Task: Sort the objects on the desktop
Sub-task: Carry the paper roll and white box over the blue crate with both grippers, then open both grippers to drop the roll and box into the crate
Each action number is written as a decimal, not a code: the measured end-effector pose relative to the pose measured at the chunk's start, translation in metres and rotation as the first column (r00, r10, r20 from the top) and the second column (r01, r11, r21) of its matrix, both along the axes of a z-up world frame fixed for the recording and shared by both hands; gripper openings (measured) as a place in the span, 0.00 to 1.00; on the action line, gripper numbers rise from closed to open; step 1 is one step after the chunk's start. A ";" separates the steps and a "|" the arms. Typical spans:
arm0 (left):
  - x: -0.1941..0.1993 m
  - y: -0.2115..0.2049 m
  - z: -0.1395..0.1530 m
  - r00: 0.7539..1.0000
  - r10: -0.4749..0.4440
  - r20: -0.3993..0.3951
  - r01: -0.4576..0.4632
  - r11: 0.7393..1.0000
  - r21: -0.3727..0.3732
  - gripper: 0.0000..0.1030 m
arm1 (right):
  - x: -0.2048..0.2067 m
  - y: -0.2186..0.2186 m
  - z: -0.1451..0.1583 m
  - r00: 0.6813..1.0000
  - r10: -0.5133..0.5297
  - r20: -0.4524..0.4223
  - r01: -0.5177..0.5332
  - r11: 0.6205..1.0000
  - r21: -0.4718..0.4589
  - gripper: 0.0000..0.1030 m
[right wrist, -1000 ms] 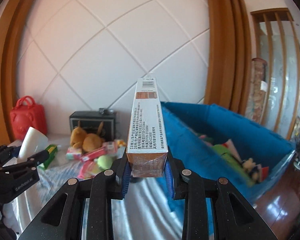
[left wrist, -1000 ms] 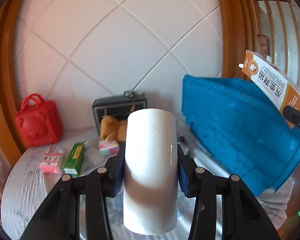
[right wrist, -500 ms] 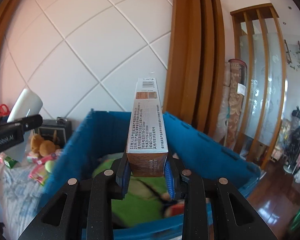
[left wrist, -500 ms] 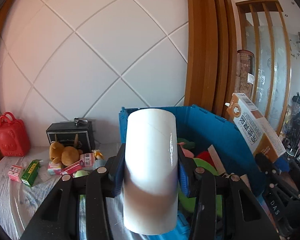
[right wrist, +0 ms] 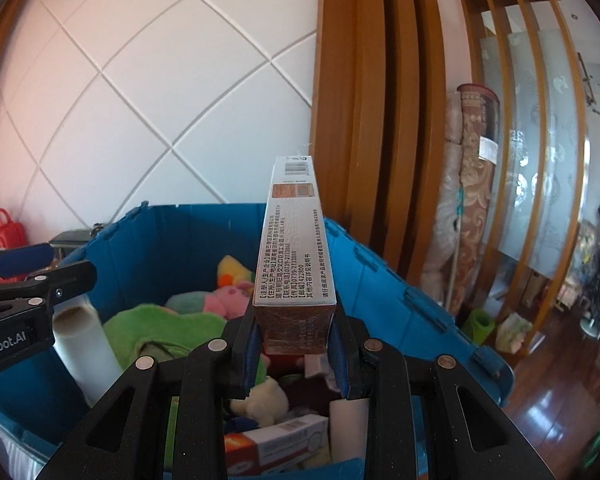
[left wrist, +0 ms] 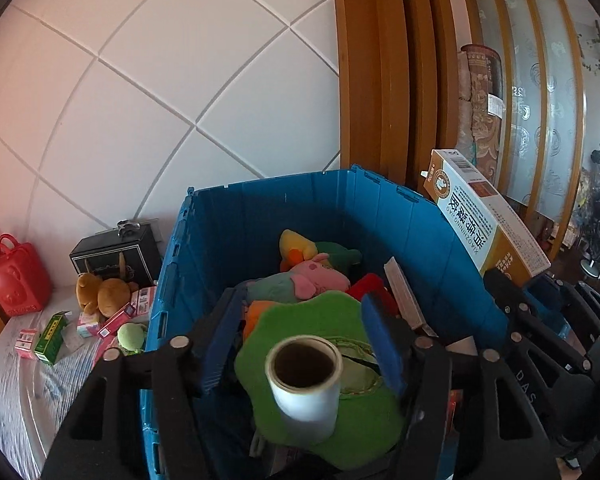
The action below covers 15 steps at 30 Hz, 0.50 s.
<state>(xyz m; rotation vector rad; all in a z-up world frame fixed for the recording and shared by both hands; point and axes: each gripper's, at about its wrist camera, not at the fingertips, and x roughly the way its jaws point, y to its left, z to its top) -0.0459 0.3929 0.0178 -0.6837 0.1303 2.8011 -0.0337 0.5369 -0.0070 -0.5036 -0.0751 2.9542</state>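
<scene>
My left gripper (left wrist: 300, 320) hangs over the blue bin (left wrist: 284, 216), and its jaws are opening. The white roll (left wrist: 304, 392) is free of the blue pads (left wrist: 380, 344) and stands tilted on a green plush (left wrist: 320, 320) inside the bin. In the right wrist view the roll (right wrist: 86, 352) leans by the bin's left wall (right wrist: 172, 236), under the left gripper (right wrist: 32, 280). My right gripper (right wrist: 294, 344) is shut on a long brown and white box (right wrist: 296, 248) held upright above the bin. That box (left wrist: 484, 216) also shows at the right of the left wrist view.
The bin holds plush toys (left wrist: 316, 276), small cartons (right wrist: 276, 440) and another roll. Left of it, the table carries a red bear-shaped bag (left wrist: 18, 280), a black case (left wrist: 116, 252), a brown plush (left wrist: 100, 288) and small boxes (left wrist: 50, 332). Wooden frames and a rolled carpet (right wrist: 472, 184) stand to the right.
Both grippers swung right, from the table to over the blue bin. The left jaws spread and the white roll dropped out of them into the bin. The right grip kept its box.
</scene>
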 end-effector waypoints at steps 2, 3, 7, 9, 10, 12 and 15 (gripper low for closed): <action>-0.001 0.001 -0.001 1.000 0.003 -0.015 -0.003 1.000 -0.011 0.69 | -0.004 0.002 -0.004 1.000 0.001 0.006 -0.001 1.000 0.007 0.29; -0.001 0.002 -0.002 1.000 0.008 -0.021 -0.008 1.000 -0.018 0.71 | -0.006 0.003 -0.005 1.000 0.001 0.009 -0.001 1.000 0.007 0.29; -0.003 0.002 -0.004 1.000 0.016 -0.005 -0.016 1.000 -0.013 0.72 | -0.008 0.010 -0.006 1.000 -0.010 -0.004 0.010 1.000 0.003 0.57; -0.004 -0.001 -0.002 1.000 0.024 -0.011 -0.024 1.000 -0.010 0.72 | -0.007 0.012 -0.006 1.000 -0.017 -0.014 0.018 1.000 0.014 0.85; -0.003 -0.002 -0.002 0.999 0.029 -0.017 -0.029 1.000 -0.010 0.72 | -0.005 0.013 -0.005 0.999 -0.023 -0.023 0.023 1.000 0.016 0.97; -0.001 -0.007 0.000 0.999 0.034 -0.020 -0.034 0.999 -0.004 0.72 | 0.001 0.015 -0.003 0.999 -0.030 -0.044 0.030 0.999 0.017 0.99; 0.005 -0.018 0.002 0.998 0.048 -0.029 -0.048 0.999 0.015 0.75 | 0.009 0.013 -0.001 0.998 -0.029 -0.062 0.031 0.999 0.022 1.00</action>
